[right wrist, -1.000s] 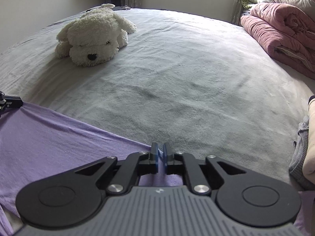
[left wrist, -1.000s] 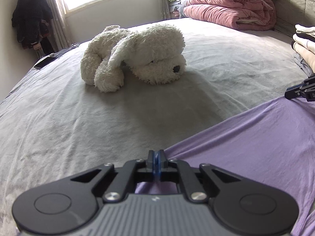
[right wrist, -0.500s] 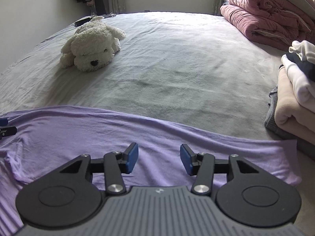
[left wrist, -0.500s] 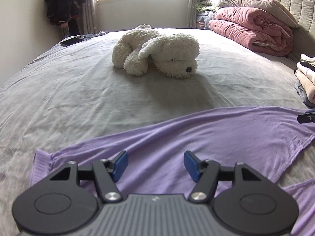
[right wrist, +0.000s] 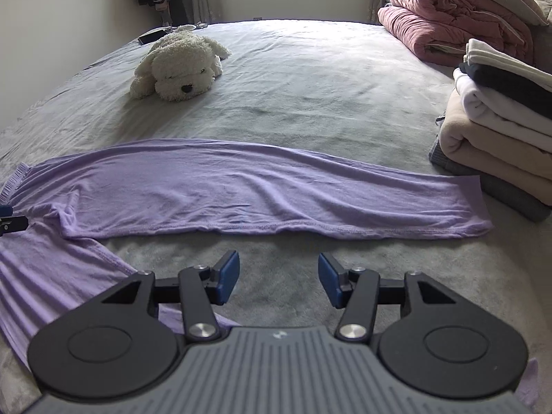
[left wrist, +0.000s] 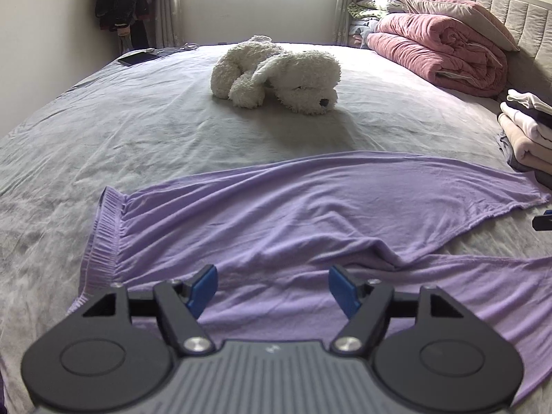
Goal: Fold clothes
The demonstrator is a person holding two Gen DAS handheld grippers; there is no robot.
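i'm holding my left gripper (left wrist: 272, 288) over the purple trousers (left wrist: 310, 214), its jaws having just been opening, nothing between them. the trousers are lying spread on the grey bed (left wrist: 138, 131), one leg stretched rightward. my right gripper (right wrist: 278, 281) is hanging released over bare sheet; it has just let go too. i'm judging one fold laid; next needs fresh grips on the near leg. counting: one trousers, one plush dog (left wrist: 276, 76), one folded stack (right wrist: 500, 110).

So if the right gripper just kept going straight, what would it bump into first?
Probably the bare grey bedsheet between its open fingertips, just short of the purple garment's hem; depth is hard to judge.
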